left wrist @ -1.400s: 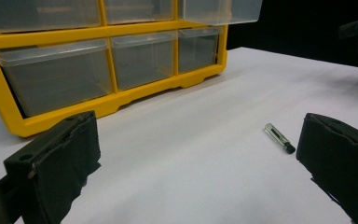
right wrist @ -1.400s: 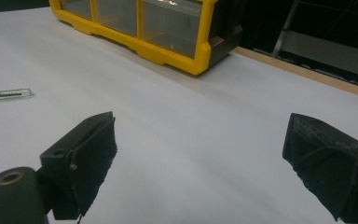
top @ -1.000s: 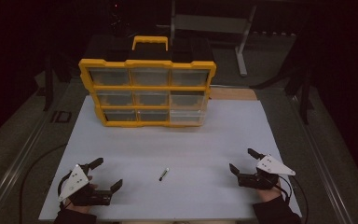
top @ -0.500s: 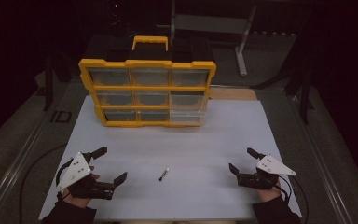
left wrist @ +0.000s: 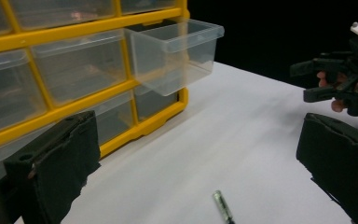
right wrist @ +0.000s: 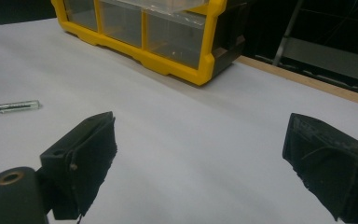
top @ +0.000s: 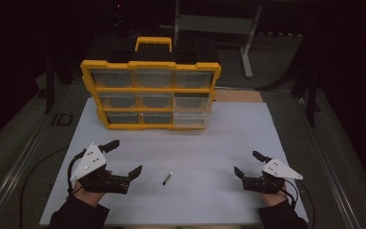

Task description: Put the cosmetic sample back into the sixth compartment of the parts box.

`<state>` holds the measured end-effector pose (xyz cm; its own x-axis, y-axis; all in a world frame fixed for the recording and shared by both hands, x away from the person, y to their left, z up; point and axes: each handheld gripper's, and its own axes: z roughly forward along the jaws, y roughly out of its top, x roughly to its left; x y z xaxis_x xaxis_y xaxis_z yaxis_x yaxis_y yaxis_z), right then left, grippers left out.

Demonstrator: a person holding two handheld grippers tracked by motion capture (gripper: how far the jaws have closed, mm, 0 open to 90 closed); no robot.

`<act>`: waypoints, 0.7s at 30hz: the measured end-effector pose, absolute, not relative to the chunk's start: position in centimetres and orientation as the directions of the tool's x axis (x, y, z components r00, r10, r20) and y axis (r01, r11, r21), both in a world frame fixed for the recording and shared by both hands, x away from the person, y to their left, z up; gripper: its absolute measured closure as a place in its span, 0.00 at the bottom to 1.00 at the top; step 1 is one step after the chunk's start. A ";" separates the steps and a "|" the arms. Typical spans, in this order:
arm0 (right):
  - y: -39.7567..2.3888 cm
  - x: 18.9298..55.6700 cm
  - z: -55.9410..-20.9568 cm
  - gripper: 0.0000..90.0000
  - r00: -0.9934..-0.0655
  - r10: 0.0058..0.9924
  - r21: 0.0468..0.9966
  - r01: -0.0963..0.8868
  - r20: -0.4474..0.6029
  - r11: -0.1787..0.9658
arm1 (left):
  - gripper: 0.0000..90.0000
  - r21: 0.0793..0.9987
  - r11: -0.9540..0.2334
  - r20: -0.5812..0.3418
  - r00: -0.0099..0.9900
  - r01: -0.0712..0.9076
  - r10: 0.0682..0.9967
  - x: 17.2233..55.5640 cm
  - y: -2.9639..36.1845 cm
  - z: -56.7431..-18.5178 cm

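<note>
a white table (top: pixel 219 129) seen from above, with a person's two hands coming in from the near edge, each holding a black two-jaw gripper.

the left gripper (top: pixel 126 157) sits near the left front of the table, its fingers spread wide and holding nothing. a small vial (top: pixel 167 178) lies flat on the table just beyond and to the right of those fingertips, not touching them. in the left gripper view the vial (left wrist: pixel 223 207) lies low between the two spread fingers (left wrist: pixel 60 163), closer to the right one.

the right gripper (top: pixel 249 163) rests near the right front of the table, fingers also spread apart and empty. the vial lies well apart from it, off to the left of its fingertips. in the right gripper view the vial (right wrist: pixel 13 107) lies on its side beyond and left of the left finger (right wrist: pixel 86 158).

a yellow cabinet (top: pixel 150 95) of clear drawers stands upright at the far side of the table, well ahead of both grippers. one drawer (left wrist: pixel 175 53) is pulled out, standing proud of the frame; it looks empty.
</note>
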<state>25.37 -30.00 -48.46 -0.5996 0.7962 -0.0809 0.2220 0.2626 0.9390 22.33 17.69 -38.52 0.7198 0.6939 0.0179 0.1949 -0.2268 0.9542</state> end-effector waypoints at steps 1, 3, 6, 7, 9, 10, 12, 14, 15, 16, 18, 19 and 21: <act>-30.0 25.4 -48.5 0.10 -0.600 0.796 0.940 0.222 -0.079 0.260 | 0.00 0.954 -0.228 0.017 0.721 0.197 0.693 22.4 17.4 -38.4; -30.0 25.4 -48.5 0.10 -0.599 0.797 0.940 0.224 -0.076 0.258 | 0.00 0.954 -0.226 0.011 0.733 0.196 0.681 22.4 16.7 -38.1; -30.0 25.4 -48.5 0.10 -0.600 0.797 0.939 0.225 -0.076 0.259 | 0.00 0.957 -0.221 0.006 0.751 0.187 0.661 22.4 15.7 -37.9; -30.0 25.4 -48.5 0.10 -0.600 0.796 0.939 0.224 -0.077 0.260 | 0.00 0.957 -0.223 0.008 0.752 0.185 0.659 22.4 15.3 -37.9; -30.0 25.4 -48.5 0.10 -0.601 0.796 0.940 0.224 -0.075 0.258 | 0.00 0.957 -0.235 0.023 0.757 0.173 0.652 22.4 14.6 -37.9; -30.0 25.4 -48.5 0.10 -0.601 0.796 0.940 0.224 -0.075 0.258 | 0.00 0.957 -0.236 0.027 0.756 0.170 0.654 22.4 14.3 -37.9; -30.0 25.4 -48.5 0.10 -0.601 0.796 0.940 0.223 -0.076 0.258 | 0.00 0.960 -0.227 0.023 0.757 0.166 0.653 22.5 13.6 -38.1; -29.9 25.4 -48.5 0.10 -0.602 0.795 0.940 0.223 -0.075 0.258 | 0.00 0.956 -0.235 0.020 0.760 0.175 0.650 22.7 13.1 -38.4; -29.9 25.4 -48.5 0.10 -0.603 0.795 0.940 0.225 -0.074 0.258 | 0.00 0.955 -0.238 0.023 0.760 0.175 0.650 22.7 12.9 -38.6; -29.9 25.4 -48.5 0.10 -0.602 0.795 0.939 0.226 -0.075 0.260 | 0.00 0.955 -0.240 0.024 0.759 0.176 0.651 22.7 12.7 -38.8; -29.9 25.4 -48.5 0.10 -0.602 0.795 0.941 0.224 -0.072 0.255 | 0.00 0.952 -0.242 0.017 0.757 0.188 0.653 22.8 12.2 -39.3; -29.8 25.4 -48.4 0.10 -0.602 0.795 0.941 0.224 -0.071 0.254 | 0.00 0.951 -0.245 0.021 0.750 0.189 0.661 22.9 12.0 -39.5; -29.8 25.4 -48.5 0.10 -0.603 0.794 0.940 0.224 -0.072 0.256 | 0.00 0.947 -0.246 0.017 0.732 0.207 0.681 23.0 11.6 -40.0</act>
